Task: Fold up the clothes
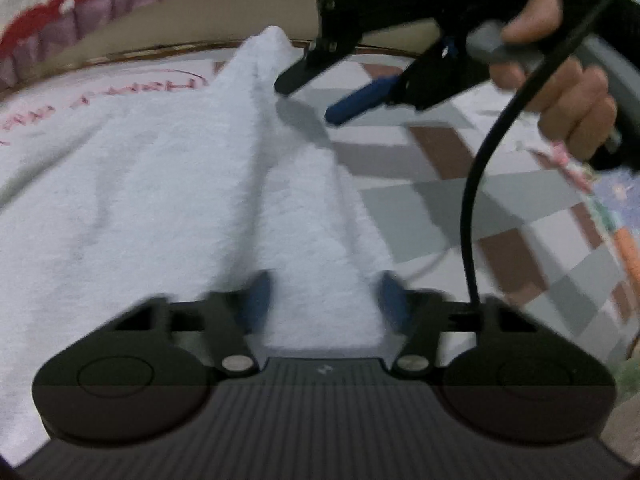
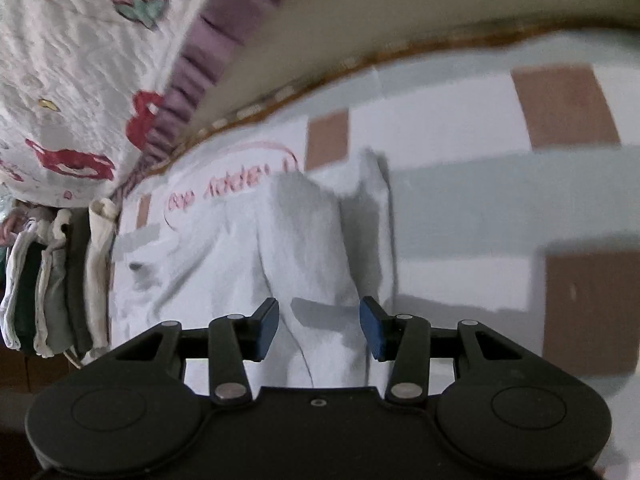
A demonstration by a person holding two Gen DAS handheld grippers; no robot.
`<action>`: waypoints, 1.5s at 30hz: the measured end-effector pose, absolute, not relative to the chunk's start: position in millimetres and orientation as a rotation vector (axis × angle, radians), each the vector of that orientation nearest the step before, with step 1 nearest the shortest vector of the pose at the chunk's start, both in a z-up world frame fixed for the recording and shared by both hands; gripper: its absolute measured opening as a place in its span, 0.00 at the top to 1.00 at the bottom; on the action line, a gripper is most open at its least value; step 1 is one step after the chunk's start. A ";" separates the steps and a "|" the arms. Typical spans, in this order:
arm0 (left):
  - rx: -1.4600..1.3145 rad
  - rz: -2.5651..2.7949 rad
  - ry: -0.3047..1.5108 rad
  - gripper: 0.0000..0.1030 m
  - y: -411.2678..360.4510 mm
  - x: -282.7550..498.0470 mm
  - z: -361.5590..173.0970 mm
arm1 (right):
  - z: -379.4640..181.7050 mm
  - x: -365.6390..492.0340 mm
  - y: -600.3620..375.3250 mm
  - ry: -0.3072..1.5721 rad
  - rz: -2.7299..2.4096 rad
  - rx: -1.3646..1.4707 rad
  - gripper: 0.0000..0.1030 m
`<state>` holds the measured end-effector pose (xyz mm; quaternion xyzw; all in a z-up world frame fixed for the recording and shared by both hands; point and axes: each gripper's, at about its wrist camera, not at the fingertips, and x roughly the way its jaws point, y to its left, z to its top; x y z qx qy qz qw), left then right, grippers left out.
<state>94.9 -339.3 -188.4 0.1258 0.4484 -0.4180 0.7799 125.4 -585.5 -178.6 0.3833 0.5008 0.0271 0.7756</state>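
A white garment (image 1: 140, 200) with pink print lies on a checked bed sheet (image 1: 460, 184). One fold of it stands up as a long ridge (image 1: 320, 272) running away from me. My left gripper (image 1: 326, 300) has that ridge between its blue pads; the cloth fills the gap and touches both, and the fingers are blurred. At the ridge's far end my right gripper (image 1: 316, 94), held by a person's hand (image 1: 560, 92), stands open just right of the raised cloth tip. In the right wrist view the right gripper (image 2: 320, 332) is open above the bunched garment (image 2: 304, 240), pads apart from it.
A quilt (image 2: 72, 80) with red shapes and a purple ruffle hangs behind the bed. A stack of folded clothes (image 2: 48, 280) sits at the left. A black cable (image 1: 472, 200) hangs from the right gripper. Bare checked sheet (image 2: 480, 200) stretches to the right.
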 end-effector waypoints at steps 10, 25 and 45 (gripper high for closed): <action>0.062 -0.861 0.901 0.97 -297.3 81.2 -162.3 | -172.9 134.5 -578.1 1.054 0.049 0.734 0.51; 0.079 -0.845 1.071 0.60 -310.7 94.5 -187.8 | -180.2 131.7 -587.5 1.017 -0.017 0.920 0.50; 0.222 -0.839 0.933 0.28 -347.7 73.9 -187.4 | -181.4 148.6 -574.4 1.025 0.020 0.921 0.47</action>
